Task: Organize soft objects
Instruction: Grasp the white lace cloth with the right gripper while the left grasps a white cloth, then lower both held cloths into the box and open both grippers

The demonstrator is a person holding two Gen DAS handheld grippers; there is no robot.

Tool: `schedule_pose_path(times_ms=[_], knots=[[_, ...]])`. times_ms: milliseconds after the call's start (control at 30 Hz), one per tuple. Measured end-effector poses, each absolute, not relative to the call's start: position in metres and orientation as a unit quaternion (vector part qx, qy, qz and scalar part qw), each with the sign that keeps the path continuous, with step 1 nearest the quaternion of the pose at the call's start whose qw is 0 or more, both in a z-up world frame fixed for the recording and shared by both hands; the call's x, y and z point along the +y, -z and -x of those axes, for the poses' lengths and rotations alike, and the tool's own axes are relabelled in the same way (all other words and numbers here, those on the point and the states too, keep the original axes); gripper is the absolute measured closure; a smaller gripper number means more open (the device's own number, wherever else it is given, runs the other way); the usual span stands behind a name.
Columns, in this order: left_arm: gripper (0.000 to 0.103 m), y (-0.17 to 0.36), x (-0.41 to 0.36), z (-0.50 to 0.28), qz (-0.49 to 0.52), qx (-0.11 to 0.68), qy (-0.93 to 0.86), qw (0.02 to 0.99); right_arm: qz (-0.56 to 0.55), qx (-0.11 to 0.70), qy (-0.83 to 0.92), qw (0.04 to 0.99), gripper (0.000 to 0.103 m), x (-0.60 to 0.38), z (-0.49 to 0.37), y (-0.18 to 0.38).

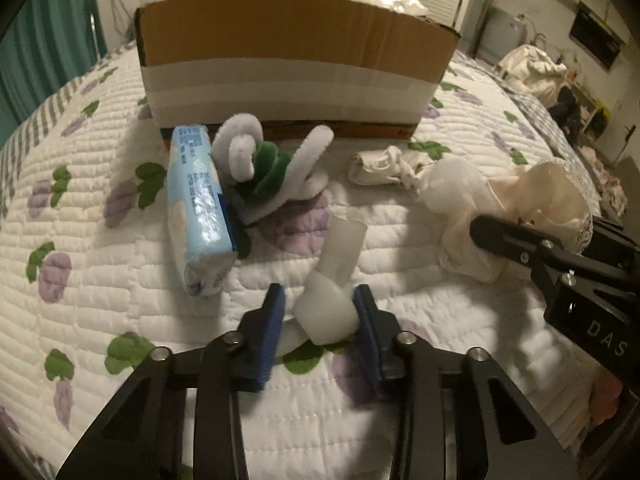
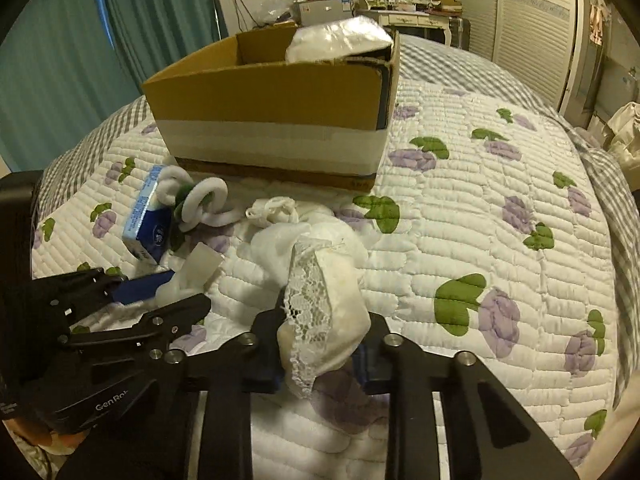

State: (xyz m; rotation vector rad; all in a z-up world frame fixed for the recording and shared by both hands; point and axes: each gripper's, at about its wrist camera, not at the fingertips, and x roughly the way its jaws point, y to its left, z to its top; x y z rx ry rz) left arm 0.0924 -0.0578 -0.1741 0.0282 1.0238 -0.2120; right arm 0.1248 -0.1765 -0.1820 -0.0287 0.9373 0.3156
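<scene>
Soft things lie scattered over the white quilted bedspread (image 1: 100,320) printed with purple flowers and green leaves, all of them in front of an open brown cardboard box (image 1: 296,64) banded with white tape. The left gripper (image 1: 318,320) has its blue-padded fingers (image 1: 274,320) pressed in on a translucent white soft piece with a wide base and a narrower flared neck (image 1: 330,300), which sits tilted between the pads, low over the quilt. From the right wrist camera that same piece (image 2: 192,276) shows at the left, with the left gripper's black frame beside it.

The right gripper (image 2: 320,340) pinches a cream cloth edged with white lace (image 2: 324,312); the fabric bulges out between the pads and trails forward into a heap of sheer white fabric (image 2: 304,240) on the bed. In the left wrist view this cloth (image 1: 536,200) bunches at the tip of the right gripper's black finger.

Further back, just in front of the box, a pale blue plastic-wrapped pack with a dark blue side (image 1: 196,204) rests on its edge, leaning against a coil of thick white and green fuzzy cord (image 1: 272,168). To the right of the coil lies a small crumpled white cloth bundle (image 1: 384,166), apart from the cord and near the sheer heap.

Inside the box, at its far right corner, a white puffy bag-like item (image 2: 340,38) rises above the rim. Teal curtains (image 2: 60,60) hang behind the bed.
</scene>
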Motion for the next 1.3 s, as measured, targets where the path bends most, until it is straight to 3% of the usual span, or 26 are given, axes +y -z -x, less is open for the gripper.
schedule_pose_path(times_ms=[300, 767, 1033, 1300], knots=[[0.075, 0.143, -0.062, -0.071, -0.017, 0.469, 0.114, 0.876, 0.012, 0.422, -0.152, 0.894, 0.083, -0.177, -0.1, 0.146], [0.075, 0.038, -0.055, -0.037, -0.021, 0.362, 0.121, 0.924, 0.028, 0.331, -0.155, 0.93, 0.084, -0.167, -0.048, 0.042], [0.075, -0.011, -0.047, -0.071, -0.039, 0.301, 0.106, 0.947, 0.034, 0.283, -0.162, 0.945, 0.083, -0.156, -0.073, -0.007], [0.075, -0.026, -0.035, -0.138, -0.038, 0.276, 0.095, 0.956, 0.027, 0.257, -0.168, 0.951, 0.083, -0.149, -0.14, -0.034]])
